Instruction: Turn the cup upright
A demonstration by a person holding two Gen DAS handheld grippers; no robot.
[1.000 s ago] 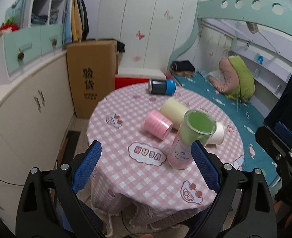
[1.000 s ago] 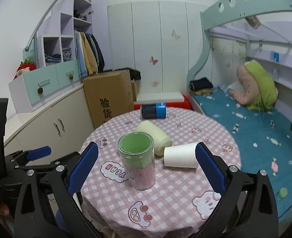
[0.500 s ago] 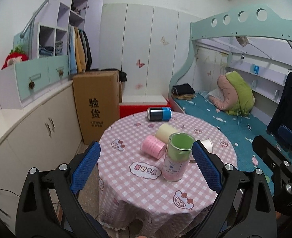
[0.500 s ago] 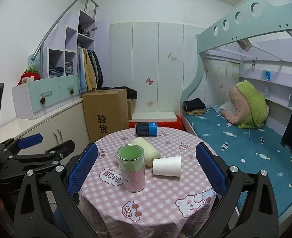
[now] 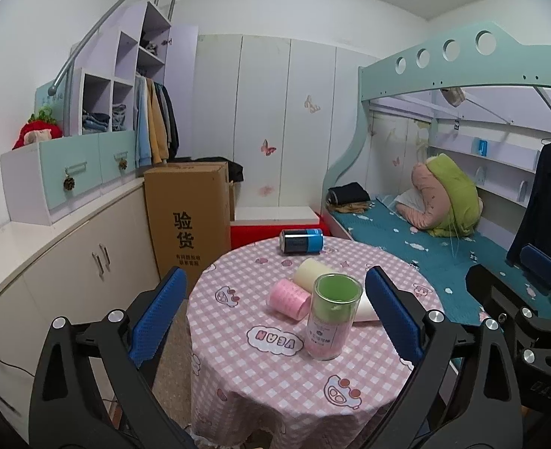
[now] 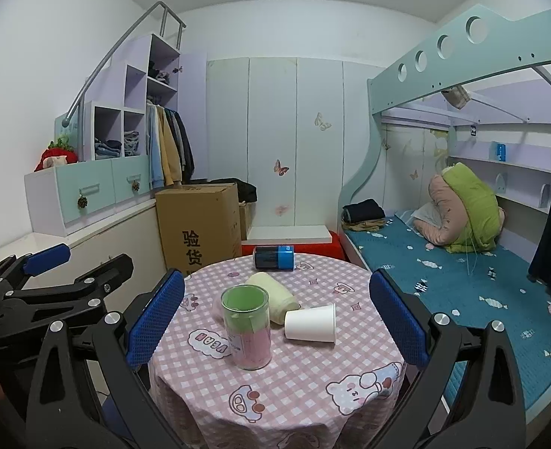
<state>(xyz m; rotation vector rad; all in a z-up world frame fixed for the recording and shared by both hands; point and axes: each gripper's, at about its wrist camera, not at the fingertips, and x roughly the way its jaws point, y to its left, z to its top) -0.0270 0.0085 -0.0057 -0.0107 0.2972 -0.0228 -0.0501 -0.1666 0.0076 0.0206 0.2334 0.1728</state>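
The round surface with a pink checked cloth (image 6: 298,385) fills the lower centre of frame. My left hand-held gripper (image 5: 271,316) and right hand-held gripper (image 6: 277,320) hang short of it, both released and empty. The clear plastic cup with green rim (image 6: 246,327) stands upright at centre. The white paper cup (image 6: 311,323) lies sideways, just right.

The round table's cloth (image 6: 294,381) was pink-and-white checked with cartoon patches. On it, the clear cup (image 6: 246,327) showed green above and pink below. Beside that cup lay a white paper cup (image 6: 310,323), a cream roll (image 6: 273,295) and a pink roll (image 5: 288,299); beyond it, a black-and-blue can (image 6: 273,257). Both grippers' pads (image 6: 155,323) were blue.
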